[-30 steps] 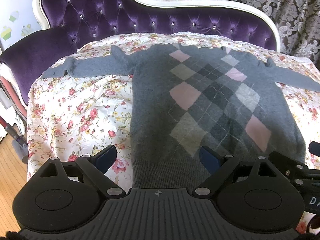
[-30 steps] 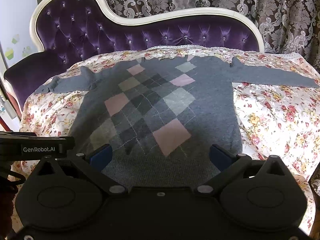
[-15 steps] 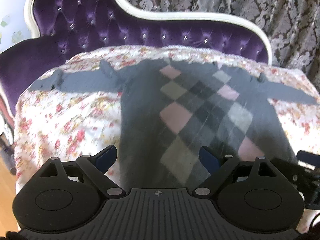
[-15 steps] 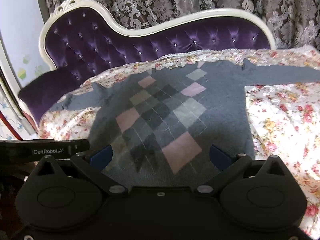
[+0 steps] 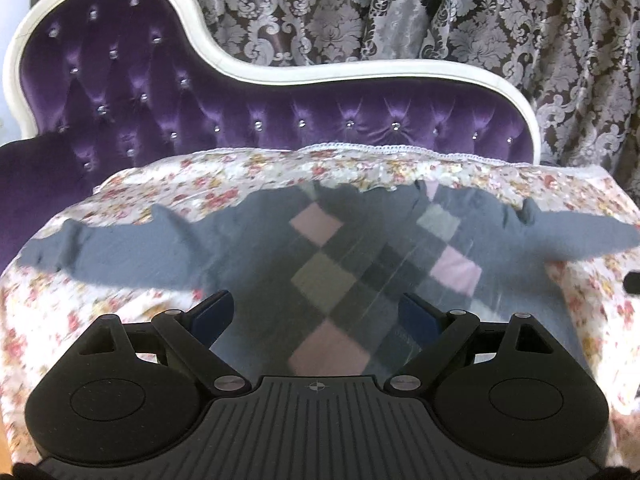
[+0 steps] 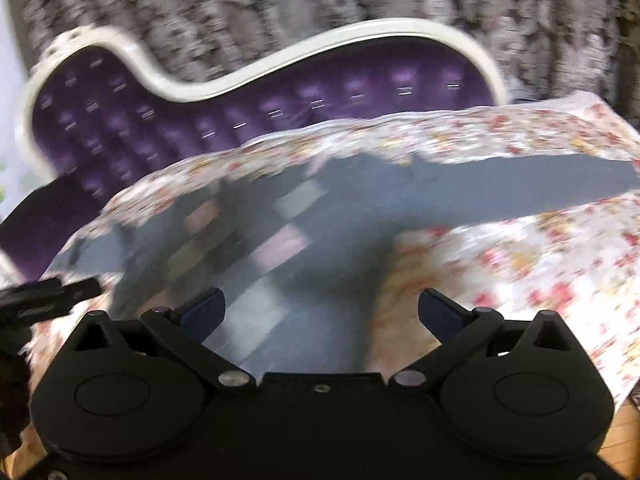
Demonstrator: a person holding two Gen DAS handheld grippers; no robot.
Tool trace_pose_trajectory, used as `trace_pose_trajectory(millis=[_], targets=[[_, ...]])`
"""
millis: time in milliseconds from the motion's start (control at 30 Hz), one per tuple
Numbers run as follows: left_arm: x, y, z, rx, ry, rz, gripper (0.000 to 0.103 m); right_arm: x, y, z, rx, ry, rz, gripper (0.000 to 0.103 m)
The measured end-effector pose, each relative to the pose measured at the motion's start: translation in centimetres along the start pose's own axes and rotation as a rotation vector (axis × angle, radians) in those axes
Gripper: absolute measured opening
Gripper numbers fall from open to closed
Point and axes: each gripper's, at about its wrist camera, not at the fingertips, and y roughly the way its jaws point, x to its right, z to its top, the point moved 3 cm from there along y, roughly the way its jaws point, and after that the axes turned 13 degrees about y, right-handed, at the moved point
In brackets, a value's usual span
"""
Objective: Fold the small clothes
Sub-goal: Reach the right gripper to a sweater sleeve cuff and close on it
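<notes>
**Sweater spread flat on the sofa, both grippers held wide and empty**

Backdrop: patterned damask curtain [image 5: 400,12] fills the rear of both views. In front of it, a purple tufted sofa [image 5: 160,92] with a white curved frame, high at the left end, low toward the right.

Seat is covered by a floral sheet [image 5: 100,316], white ground with small red and yellow flowers, lace edge along the back.

On the sheet lies a grey sweater [image 5: 260,248], front side up, argyle diamonds in pink, pale grey and dark grey down the chest. Both sleeves are stretched outward, one to each side, collar toward the sofa back, hem toward the cameras. Some rumpling at the shoulders. Right wrist view is heavily motion-blurred; the sweater [image 6: 328,240] and one long sleeve are still readable there.

Left gripper [image 5: 316,314]: jaws spread wide, nothing between them, hanging over the sweater's lower body, left of centre.

Right gripper [image 6: 320,312]: jaws likewise wide apart and empty, over the sweater's right-hand edge where it meets the sheet. Whether either touches the fabric cannot be told.
</notes>
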Motion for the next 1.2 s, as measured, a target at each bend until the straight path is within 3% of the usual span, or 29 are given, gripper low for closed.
trace_pose_trajectory(millis=[200, 333, 400, 433, 600, 767, 833, 1100, 1167, 1200], targets=[[0.5, 3.5, 1.9, 0.008, -0.003, 0.008, 0.090, 6.7, 4.1, 5.2, 0.000, 0.111, -0.250, 0.102], [0.9, 6.1, 1.8, -0.013, 0.012, 0.019, 0.090, 12.3, 5.9, 7.4, 0.044, 0.199, -0.268, 0.095], [1.0, 7.3, 1.5, -0.029, 0.015, 0.016, 0.090, 15.2, 6.7, 8.4, 0.066, 0.255, -0.283, 0.080], [1.0, 8.0, 1.3, -0.037, 0.014, 0.013, 0.090, 16.6, 6.9, 8.9, 0.077, 0.286, -0.286, 0.078], [1.2, 10.6, 0.0, -0.091, 0.006, -0.004, 0.090, 22.3, 8.0, 10.4, 0.166, 0.406, -0.351, 0.077], [1.7, 12.6, -1.4, -0.148, 0.016, -0.012, 0.091, 26.8, 8.5, 10.8, 0.250, 0.533, -0.362, 0.076], [1.5, 12.4, -1.9, -0.113, 0.001, -0.014, 0.091, 27.8, 8.7, 11.2, 0.290, 0.541, -0.344, 0.076], [1.6, 12.7, -2.0, -0.095, 0.015, -0.018, 0.096, 31.4, 10.2, 14.0, 0.369, 0.610, -0.310, 0.075], [1.6, 12.8, -2.1, -0.094, 0.014, -0.017, 0.097, 31.9, 10.6, 14.6, 0.375, 0.615, -0.327, 0.065], [1.7, 12.9, -2.1, -0.094, 0.017, -0.016, 0.098, 32.2, 10.7, 14.9, 0.376, 0.613, -0.343, 0.052]])
